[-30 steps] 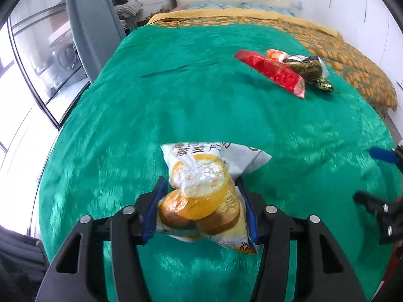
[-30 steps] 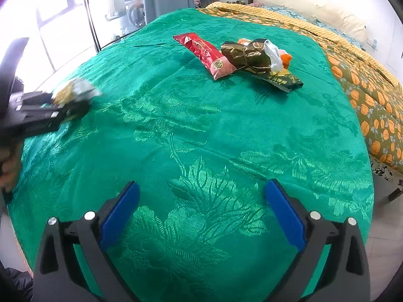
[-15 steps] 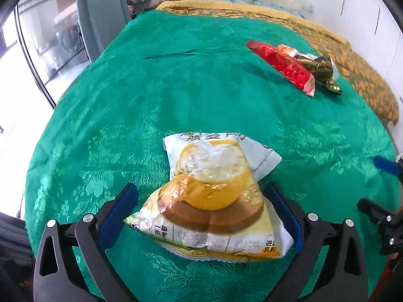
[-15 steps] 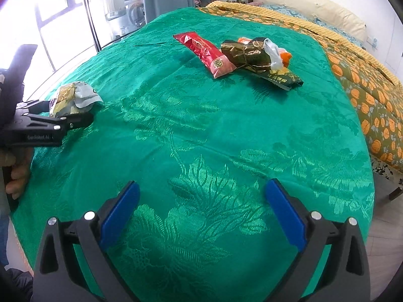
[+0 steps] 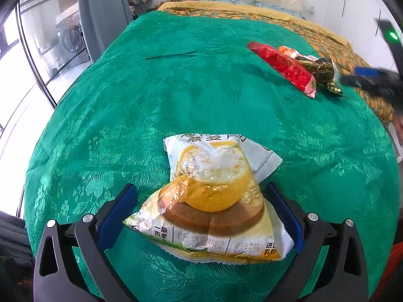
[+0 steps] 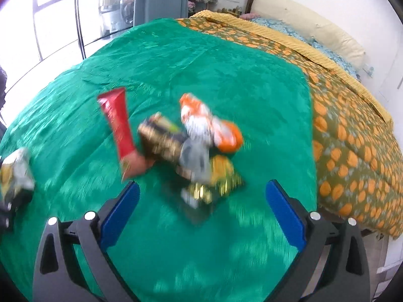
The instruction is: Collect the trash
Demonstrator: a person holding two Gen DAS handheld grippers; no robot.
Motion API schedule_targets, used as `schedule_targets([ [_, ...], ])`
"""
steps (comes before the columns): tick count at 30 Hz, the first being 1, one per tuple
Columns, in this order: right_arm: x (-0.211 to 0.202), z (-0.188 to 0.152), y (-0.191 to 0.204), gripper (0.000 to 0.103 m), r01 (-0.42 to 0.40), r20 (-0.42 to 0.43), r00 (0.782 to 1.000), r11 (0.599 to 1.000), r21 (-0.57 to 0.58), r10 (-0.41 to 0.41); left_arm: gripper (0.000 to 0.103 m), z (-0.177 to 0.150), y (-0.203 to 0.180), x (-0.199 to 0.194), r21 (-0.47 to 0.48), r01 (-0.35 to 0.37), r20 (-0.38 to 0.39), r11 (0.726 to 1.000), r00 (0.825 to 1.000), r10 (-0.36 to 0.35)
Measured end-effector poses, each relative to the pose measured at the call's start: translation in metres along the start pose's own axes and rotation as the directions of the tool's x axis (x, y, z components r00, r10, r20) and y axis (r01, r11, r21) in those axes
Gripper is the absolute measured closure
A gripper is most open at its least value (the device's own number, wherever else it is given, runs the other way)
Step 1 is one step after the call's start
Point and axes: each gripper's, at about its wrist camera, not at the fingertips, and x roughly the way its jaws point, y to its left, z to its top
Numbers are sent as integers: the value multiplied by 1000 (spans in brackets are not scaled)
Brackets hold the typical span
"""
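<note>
A yellow and white snack bag (image 5: 214,196) lies on the green bedspread (image 5: 176,88) between the spread fingers of my open left gripper (image 5: 199,216). It also shows at the left edge of the right wrist view (image 6: 16,173). A pile of wrappers lies further up the bed: a red wrapper (image 5: 284,68) (image 6: 119,130), a dark gold one (image 6: 163,141) and an orange and white one (image 6: 209,125). My right gripper (image 6: 202,209) is open and empty, close above the near side of this pile. It appears in the left wrist view (image 5: 370,80) beside the pile.
The bed has an orange-patterned quilt (image 6: 352,138) on its right side and pillows (image 6: 307,22) at the head. A grey curtain (image 5: 100,17) and glass doors (image 5: 32,58) stand to the left. The right wrist view is blurred by motion.
My left gripper opened and let the snack bag down on the bedspread. My right gripper moved forward up the bed to the wrapper pile.
</note>
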Motion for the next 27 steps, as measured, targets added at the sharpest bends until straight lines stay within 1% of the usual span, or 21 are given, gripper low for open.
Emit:
schedule_targets([
  [1, 5, 4, 0, 10, -6, -5, 1000, 1000, -5, 6, 5, 0, 0, 0, 1, 1, -1, 1000, 1000, -1],
  [4, 22, 17, 6, 23, -11, -27, 1000, 1000, -17, 10, 5, 0, 0, 0, -1, 3, -1, 1000, 1000, -3],
  [5, 27, 19, 7, 40, -22, -32, 999, 1000, -5, 22, 5, 1, 0, 0, -1, 3, -1, 1000, 1000, -3],
  [6, 29, 20, 11, 54, -37, -40, 998, 999, 10, 37, 5, 1, 0, 0, -2, 4, -1, 1000, 1000, -4],
  [8, 28, 17, 11, 62, -72, -37, 997, 996, 51, 74, 5, 0, 1, -1, -2, 5, 0, 1000, 1000, -5],
  [9, 24, 16, 11, 63, -85, -26, 996, 994, 64, 87, 5, 1, 1, -1, -3, 6, 0, 1000, 1000, -6],
  [11, 8, 6, 11, 64, -107, 4, 994, 988, 108, 107, 5, 1, 1, 0, -3, 5, 0, 1000, 1000, -5],
  [13, -10, -7, 8, 64, -157, 32, 988, 971, 181, 154, 5, 1, 0, 0, -3, 5, 0, 1000, 1000, -5],
  [15, -29, -28, 8, 64, -189, 31, 982, 947, 260, 188, 5, 0, 0, 0, -2, 4, 0, 1000, 1000, -4],
  [17, -48, -56, 10, 64, -227, 20, 972, 913, 338, 234, 5, 1, 1, 0, -1, 1, 0, 1000, 1000, -1],
  [19, -61, -78, 21, 64, -224, 2, 971, 905, 361, 239, 5, 1, 0, 0, 0, -3, 0, 1000, 1000, 3],
  [21, -72, -100, 40, 64, -207, -4, 975, 921, 330, 221, 5, 1, 0, 0, 0, -5, 1, 1000, 1000, 5],
  [22, -76, -108, 52, 64, -182, -15, 981, 937, 300, 195, 5, 1, 0, 0, 1, -5, 1, 1000, 1000, 5],
  [23, -80, -118, 65, 62, -150, -22, 987, 955, 256, 161, 5, 1, 0, 0, 1, -5, 1, 1000, 1000, 5],
  [25, -88, -132, 83, 57, -119, -14, 992, 975, 189, 124, 5, 1, 0, 0, 1, -5, 1, 1000, 1000, 5],
  [27, -97, -144, 97, 43, -133, 2, 991, 980, 146, 134, 5, 1, 0, 0, 1, -4, 1, 1000, 1000, 4],
])
